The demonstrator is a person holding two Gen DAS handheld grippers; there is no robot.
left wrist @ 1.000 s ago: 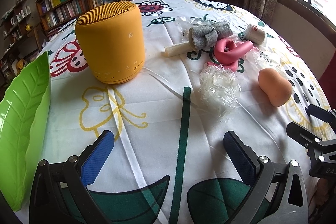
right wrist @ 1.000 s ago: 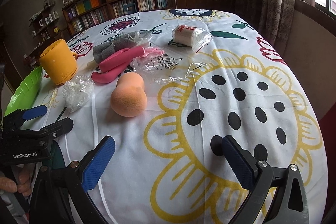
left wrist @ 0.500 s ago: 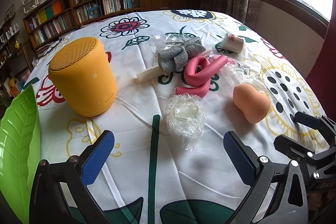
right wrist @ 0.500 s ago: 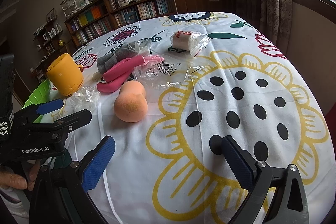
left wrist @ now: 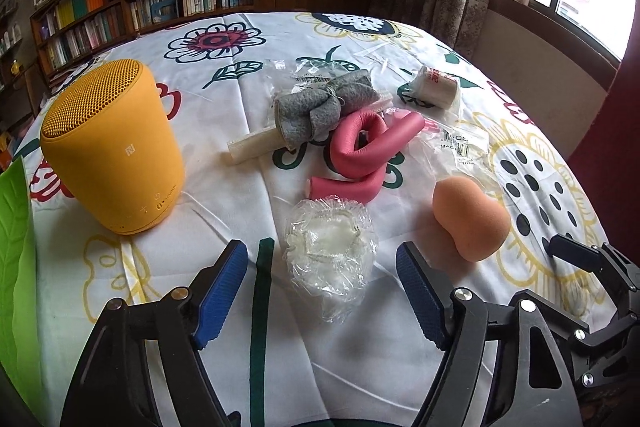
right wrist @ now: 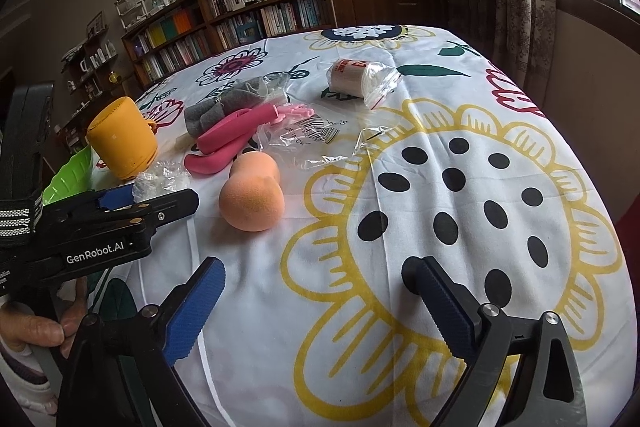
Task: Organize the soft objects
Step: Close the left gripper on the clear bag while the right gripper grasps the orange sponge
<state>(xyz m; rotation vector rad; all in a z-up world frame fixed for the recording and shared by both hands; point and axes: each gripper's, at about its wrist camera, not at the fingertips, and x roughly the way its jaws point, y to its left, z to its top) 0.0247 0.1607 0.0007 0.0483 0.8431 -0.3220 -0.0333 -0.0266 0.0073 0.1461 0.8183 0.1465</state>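
A crumpled clear plastic cap (left wrist: 330,247) lies just ahead of my open left gripper (left wrist: 322,285), between its blue pads but not touched. To its right sits an orange gourd-shaped sponge (left wrist: 470,219) (right wrist: 252,193). Behind them lie a bent pink foam roller (left wrist: 368,151) (right wrist: 226,141), a grey felt bundle (left wrist: 320,109) (right wrist: 224,105) on a white stick, and a bagged white roll (left wrist: 436,87) (right wrist: 358,77). My right gripper (right wrist: 316,303) is open over bare cloth, the sponge ahead to its left.
A yellow cylindrical speaker (left wrist: 112,151) (right wrist: 122,139) stands at the left. A green leaf-shaped tray (left wrist: 16,247) (right wrist: 70,175) lies at the table's left edge. Empty clear bags (right wrist: 316,135) lie mid-table. Bookshelves and a curtained window stand behind.
My left gripper has swung right and forward, bringing the clear plastic cap between its fingers. The right gripper has drifted slightly; nothing was picked up.
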